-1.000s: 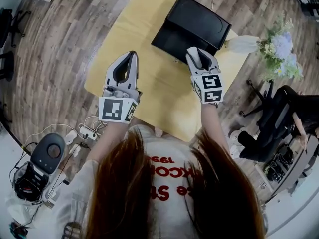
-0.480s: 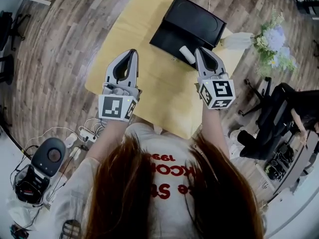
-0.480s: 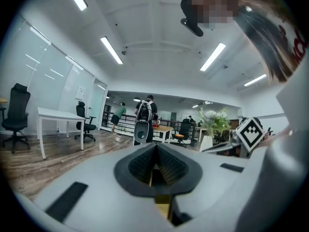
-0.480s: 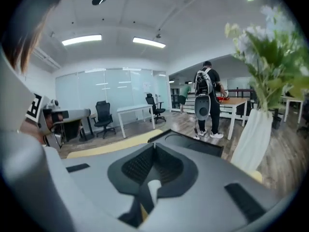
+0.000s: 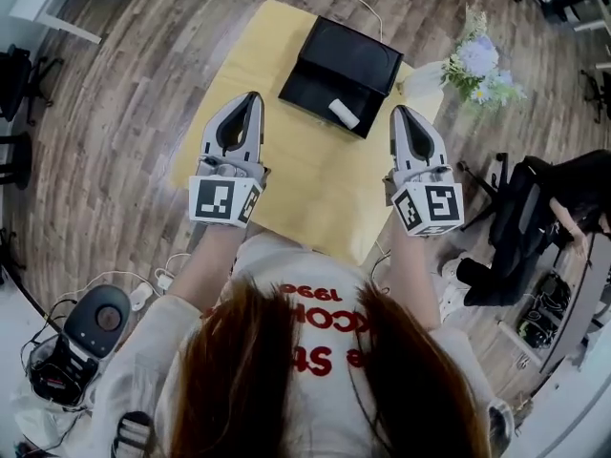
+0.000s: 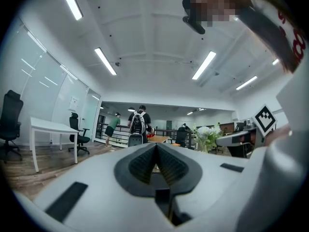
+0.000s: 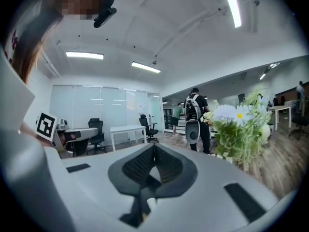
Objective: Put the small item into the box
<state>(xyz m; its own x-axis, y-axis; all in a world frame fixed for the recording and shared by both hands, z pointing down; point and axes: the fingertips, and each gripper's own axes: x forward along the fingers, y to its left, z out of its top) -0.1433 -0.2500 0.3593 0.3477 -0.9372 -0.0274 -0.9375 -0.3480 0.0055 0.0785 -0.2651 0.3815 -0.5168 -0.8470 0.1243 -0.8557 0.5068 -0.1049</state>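
Observation:
The small white item (image 5: pixel 344 114) lies inside the open black box (image 5: pixel 320 89), near its front right corner, on the yellow table (image 5: pixel 286 175). My right gripper (image 5: pixel 401 112) hovers to the right of the box, apart from the item, with its jaws shut and nothing between them. My left gripper (image 5: pixel 251 99) is held left of the box, also shut and empty. In the left gripper view the left gripper (image 6: pixel 156 146) points level out into the office with jaws together. The right gripper (image 7: pixel 153 149) in its own view does the same, with no table or box in sight.
A white vase of flowers (image 5: pixel 468 65) stands at the table's far right corner, close to the box; the flowers (image 7: pixel 241 124) also fill the right of the right gripper view. A black office chair (image 5: pixel 530 218) is right of the table. Cables and a round device (image 5: pixel 95 318) lie on the floor at left.
My right gripper let go of the white item in the box, drew back toward me and to the right, and shut. The left gripper has hardly moved.

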